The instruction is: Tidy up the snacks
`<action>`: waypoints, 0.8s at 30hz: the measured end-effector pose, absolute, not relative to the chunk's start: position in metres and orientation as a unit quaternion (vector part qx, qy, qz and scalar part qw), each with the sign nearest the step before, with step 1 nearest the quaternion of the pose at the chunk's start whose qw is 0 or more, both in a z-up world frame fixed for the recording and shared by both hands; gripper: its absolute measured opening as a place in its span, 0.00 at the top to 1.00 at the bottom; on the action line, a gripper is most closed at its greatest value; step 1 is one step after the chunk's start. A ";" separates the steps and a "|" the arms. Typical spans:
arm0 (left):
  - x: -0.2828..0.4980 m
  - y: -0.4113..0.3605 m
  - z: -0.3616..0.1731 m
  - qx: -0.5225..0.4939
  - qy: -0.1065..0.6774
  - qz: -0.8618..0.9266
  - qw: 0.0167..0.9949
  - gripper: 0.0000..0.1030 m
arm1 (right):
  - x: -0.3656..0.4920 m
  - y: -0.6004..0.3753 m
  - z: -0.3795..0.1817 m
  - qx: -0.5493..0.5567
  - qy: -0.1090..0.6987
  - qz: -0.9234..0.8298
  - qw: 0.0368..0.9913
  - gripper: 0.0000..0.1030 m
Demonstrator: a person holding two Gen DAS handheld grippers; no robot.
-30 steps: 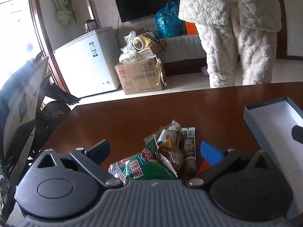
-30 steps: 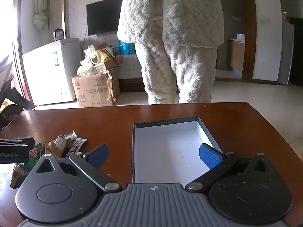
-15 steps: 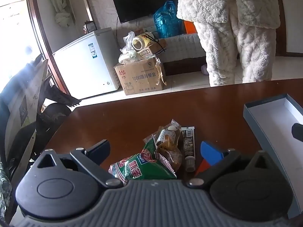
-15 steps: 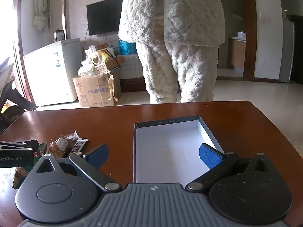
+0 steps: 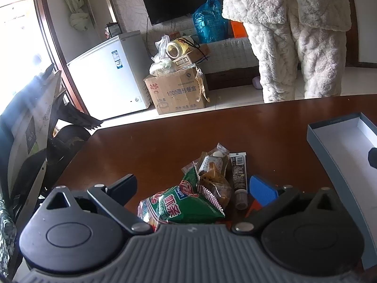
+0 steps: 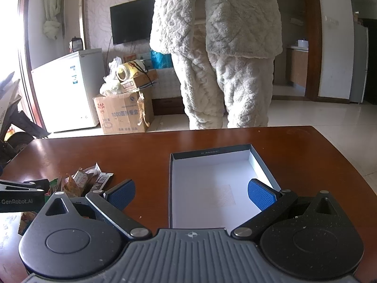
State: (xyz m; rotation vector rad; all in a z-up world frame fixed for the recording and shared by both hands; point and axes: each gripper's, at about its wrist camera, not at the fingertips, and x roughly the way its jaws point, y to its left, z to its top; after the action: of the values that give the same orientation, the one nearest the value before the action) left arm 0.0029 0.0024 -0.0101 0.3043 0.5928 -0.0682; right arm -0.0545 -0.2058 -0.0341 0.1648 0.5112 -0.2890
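Several snack packets (image 5: 200, 193) lie heaped toward the desk's (image 5: 153, 146) left edge, and we hold the left gripper (image 5: 193, 188) low around them, jaws spread wide and gripping nothing, likely to pick one. Our right gripper (image 6: 190, 193) hovers over the shallow box (image 6: 212, 155) near the desk's middle, jaws likewise apart; the box holds nothing yet.

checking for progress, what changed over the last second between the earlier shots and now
Almost nothing. Both views shifted slightly; nothing was taken hold of or let go. The left gripper hangs open over the snack pile, the right gripper open over the empty box.
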 end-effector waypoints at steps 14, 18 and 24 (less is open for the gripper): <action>0.001 -0.007 -0.007 0.155 0.292 -0.043 0.943 0.00 | -0.055 -0.206 -0.033 0.079 0.253 -0.142 0.954 0.00; 0.002 -0.006 -0.006 0.149 0.295 -0.041 0.943 0.00 | -0.056 -0.206 -0.032 0.080 0.253 -0.142 0.954 0.00; 0.003 -0.006 -0.005 0.146 0.293 -0.044 0.944 0.00 | -0.057 -0.206 -0.032 0.081 0.254 -0.142 0.953 0.00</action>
State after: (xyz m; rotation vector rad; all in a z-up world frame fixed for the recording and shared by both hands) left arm 0.0029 -0.0064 -0.0049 0.2986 0.5968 -0.0904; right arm -0.0566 -0.2063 -0.0322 0.1642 0.5154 -0.2889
